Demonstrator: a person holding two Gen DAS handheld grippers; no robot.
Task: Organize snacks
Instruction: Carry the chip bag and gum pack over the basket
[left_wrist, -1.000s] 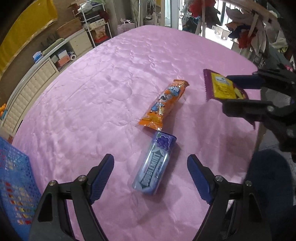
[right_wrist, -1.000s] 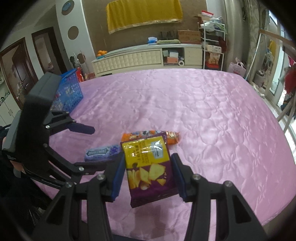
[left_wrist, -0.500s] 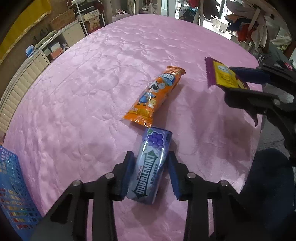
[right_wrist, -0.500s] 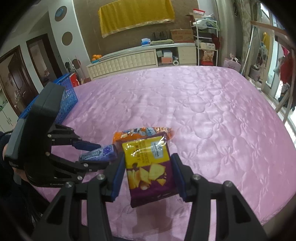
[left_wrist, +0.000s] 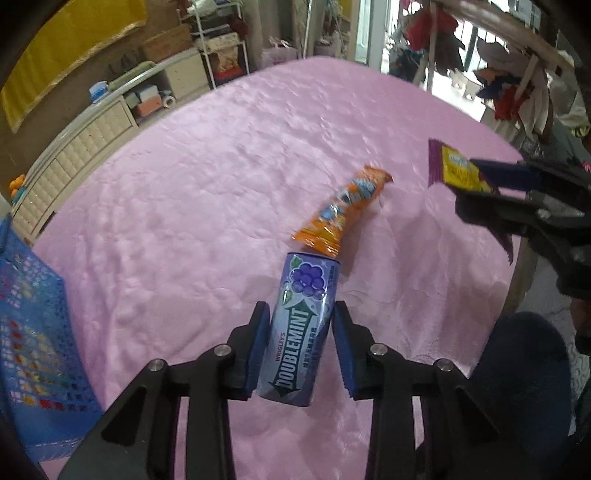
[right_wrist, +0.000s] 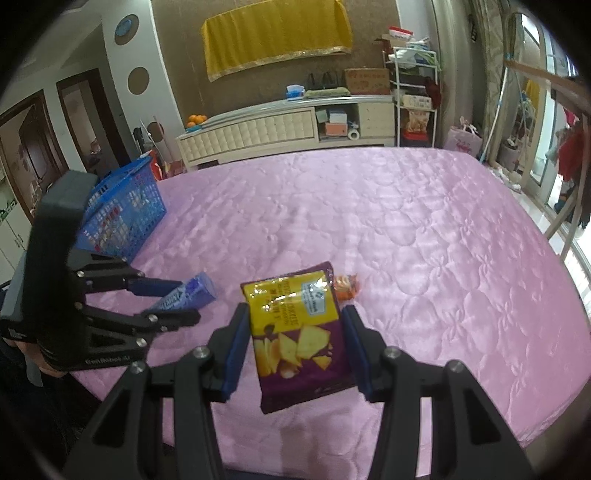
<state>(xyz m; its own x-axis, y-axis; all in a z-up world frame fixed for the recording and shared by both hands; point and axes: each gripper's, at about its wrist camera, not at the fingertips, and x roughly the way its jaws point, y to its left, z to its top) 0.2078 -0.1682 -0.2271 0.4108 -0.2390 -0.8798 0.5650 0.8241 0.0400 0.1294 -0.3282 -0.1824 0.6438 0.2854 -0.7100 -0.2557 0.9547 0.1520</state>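
Observation:
My left gripper (left_wrist: 300, 325) is shut on a purple Doublemint gum bottle (left_wrist: 301, 328) and holds it lifted above the pink quilt; the bottle also shows in the right wrist view (right_wrist: 188, 295). My right gripper (right_wrist: 295, 332) is shut on a yellow and purple chip bag (right_wrist: 299, 336), held above the quilt; the bag shows at the right of the left wrist view (left_wrist: 458, 171). An orange snack packet (left_wrist: 341, 216) lies on the quilt beyond the bottle, mostly hidden behind the chip bag in the right wrist view (right_wrist: 347, 286).
A blue mesh basket (right_wrist: 122, 214) stands at the left edge of the pink quilted bed (right_wrist: 406, 229); it shows at lower left in the left wrist view (left_wrist: 33, 332). A cream cabinet (right_wrist: 266, 129) and a shelf rack (right_wrist: 413, 74) stand beyond the bed.
My left gripper closed on the gum bottle and lifted it off the quilt. My right gripper kept hold of the chip bag and rose slightly.

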